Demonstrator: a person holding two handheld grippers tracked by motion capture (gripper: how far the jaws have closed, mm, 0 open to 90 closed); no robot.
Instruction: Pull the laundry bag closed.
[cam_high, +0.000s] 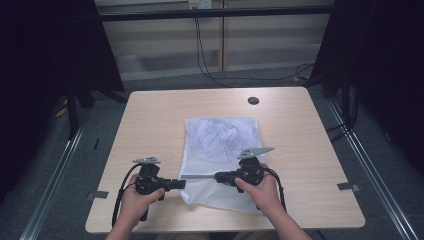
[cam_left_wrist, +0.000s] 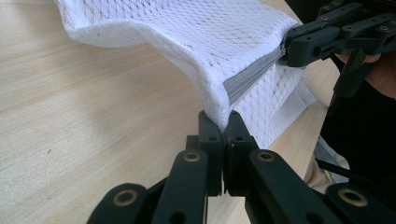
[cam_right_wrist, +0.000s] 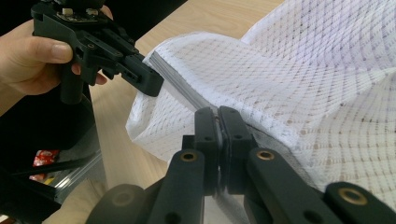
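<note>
A white mesh bag (cam_high: 222, 142) lies on the wooden table (cam_high: 150, 120), its near end lifted. A grey zipper (cam_high: 197, 176) runs along that raised end. My left gripper (cam_high: 181, 183) is shut on the bag's left edge at the zipper's end; in the left gripper view the jaws pinch the white fabric (cam_left_wrist: 223, 122). My right gripper (cam_high: 217, 176) is shut on the zipper line farther right, and its own jaws meet on the mesh (cam_right_wrist: 217, 114). The zipper (cam_left_wrist: 252, 74) stretches between the two. The right gripper (cam_left_wrist: 287, 46) and the left gripper (cam_right_wrist: 156, 84) face each other.
A black round grommet (cam_high: 253, 100) sits near the table's far edge. Black cables (cam_high: 205, 60) hang behind the table and dark curtains stand on both sides. A red packet (cam_right_wrist: 44, 157) lies below the table's near edge.
</note>
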